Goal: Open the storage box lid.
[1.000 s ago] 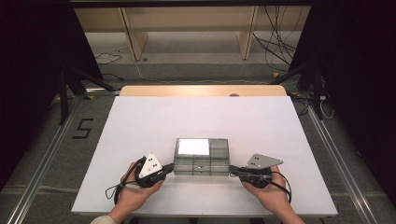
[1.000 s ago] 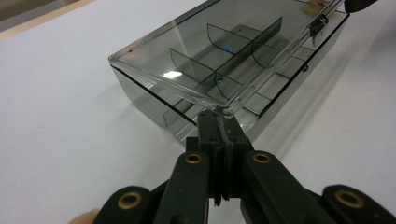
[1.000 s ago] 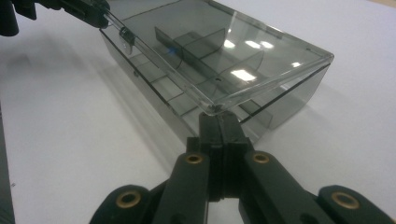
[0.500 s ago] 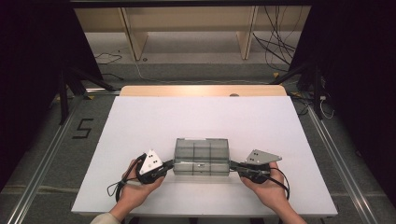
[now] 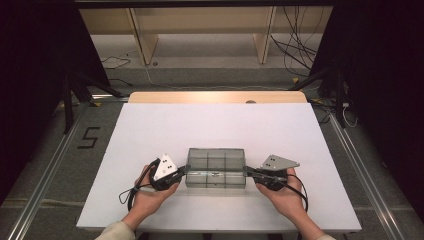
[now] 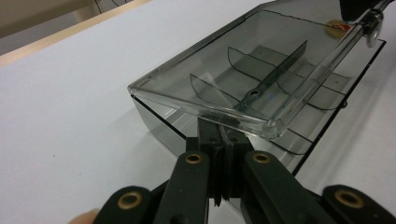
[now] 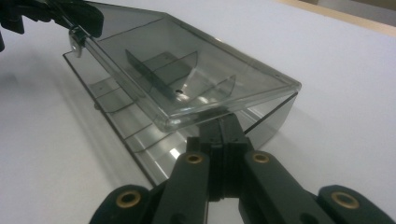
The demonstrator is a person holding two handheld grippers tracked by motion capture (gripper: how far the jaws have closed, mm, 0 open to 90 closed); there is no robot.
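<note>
Clear box, lid ajar, L claw & R claw tips hidden under lid

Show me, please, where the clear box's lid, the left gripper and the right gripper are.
lid (image 6: 219,70), left gripper view, on its clear top panel.
left gripper (image 5: 183,172), high view, at the tips of its shut jaws.
right gripper (image 5: 248,172), high view, at the tips of its shut jaws.

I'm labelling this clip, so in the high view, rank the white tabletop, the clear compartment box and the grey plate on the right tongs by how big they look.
1. white tabletop
2. clear compartment box
3. grey plate on the right tongs; it sits slightly nearer the camera, yet plainly looks smallest.
</note>
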